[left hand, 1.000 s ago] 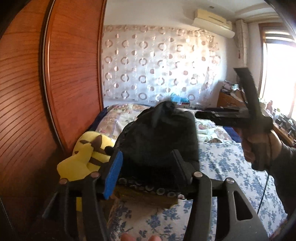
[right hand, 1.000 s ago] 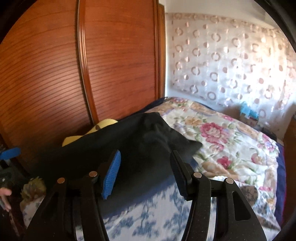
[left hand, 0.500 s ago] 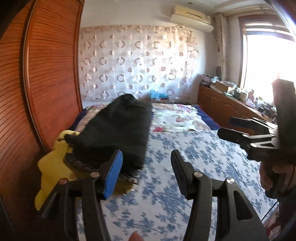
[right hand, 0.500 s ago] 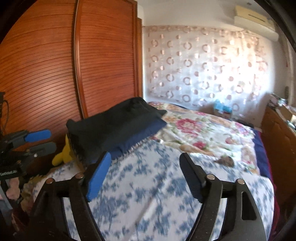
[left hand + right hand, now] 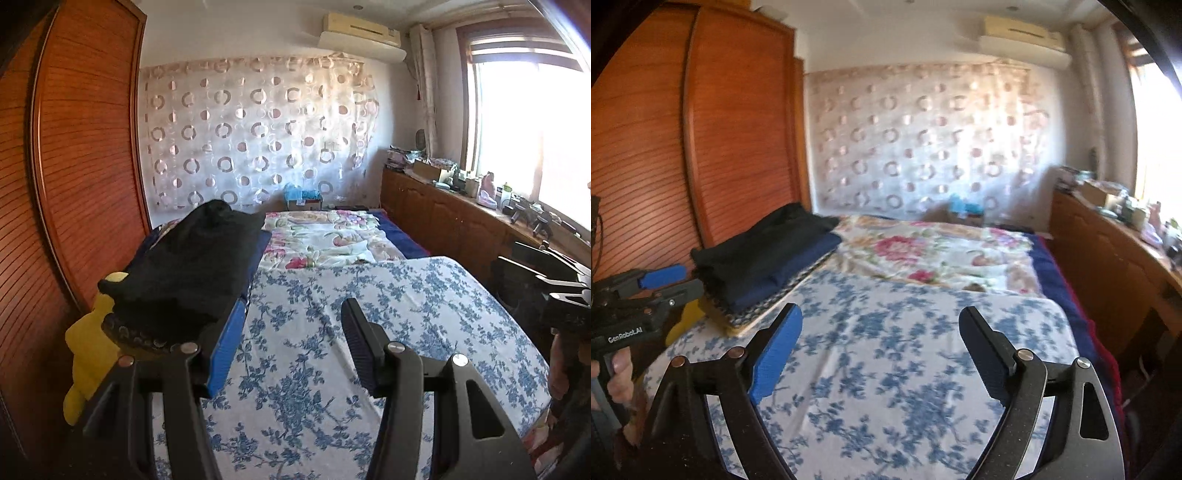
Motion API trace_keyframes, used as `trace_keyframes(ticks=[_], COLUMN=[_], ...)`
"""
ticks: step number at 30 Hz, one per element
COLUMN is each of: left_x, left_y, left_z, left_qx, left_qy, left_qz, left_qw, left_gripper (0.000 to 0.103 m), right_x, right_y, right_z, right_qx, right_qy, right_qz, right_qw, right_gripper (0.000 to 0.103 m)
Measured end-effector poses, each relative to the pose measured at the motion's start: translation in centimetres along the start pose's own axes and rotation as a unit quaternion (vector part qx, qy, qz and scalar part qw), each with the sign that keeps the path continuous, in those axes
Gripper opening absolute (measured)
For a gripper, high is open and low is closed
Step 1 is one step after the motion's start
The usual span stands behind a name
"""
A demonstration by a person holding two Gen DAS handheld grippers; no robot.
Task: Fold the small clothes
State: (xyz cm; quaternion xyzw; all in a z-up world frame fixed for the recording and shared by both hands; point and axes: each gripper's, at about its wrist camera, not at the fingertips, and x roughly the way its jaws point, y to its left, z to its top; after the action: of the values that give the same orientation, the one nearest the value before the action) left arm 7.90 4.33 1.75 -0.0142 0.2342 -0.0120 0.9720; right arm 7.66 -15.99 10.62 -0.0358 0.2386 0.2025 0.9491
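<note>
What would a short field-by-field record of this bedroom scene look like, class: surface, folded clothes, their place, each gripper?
surface: bed with blue floral sheet
folded clothes: black garment on top of a navy garment, stacked
stack position: left edge of the bed, beside the wooden wardrobe
next to stack: yellow plush toy
left gripper: nothing between the jaws
right gripper: jaws opening, nothing between them
far end of bed: floral quilt
</note>
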Motion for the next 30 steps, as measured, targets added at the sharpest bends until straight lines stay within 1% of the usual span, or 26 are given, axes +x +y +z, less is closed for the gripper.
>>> trace_keyframes(ticks=[3,9,21,30], left_x=[-0.3,-0.4,-1.3,-1.7], left_y=[-0.5,-0.9,-1.1,-1.0], left_z=[0.3,0.4,0.8,1.0], left_qx=[0.002,0.007,0.006,0.006], left_qy=[-0.003,-0.003,-0.01,-0.013], left_qz=[-0.001,0.003,0.0,-0.002], left_qw=[1.0,1.0,0.9999,0.9999], left_gripper=[0.054,0.054,0.054,0.054], right_x=[-1.4,-2.6,-2.7,-2.6], right_y=[-1.1,-2.0,-2.3,-2.3], right_z=[0.0,-0.1,0.0,0.0], right_qx=[0.012,0.021,0.023,0.023], right_qy=[-0.011,-0.017,-0.018,-0.018], right_qz=[-0.013,-0.026,-0.035,-0.034], right_qw=[1.0,0.999,0.999,0.999], right_gripper=[0.088,0.088,0.088,0.088])
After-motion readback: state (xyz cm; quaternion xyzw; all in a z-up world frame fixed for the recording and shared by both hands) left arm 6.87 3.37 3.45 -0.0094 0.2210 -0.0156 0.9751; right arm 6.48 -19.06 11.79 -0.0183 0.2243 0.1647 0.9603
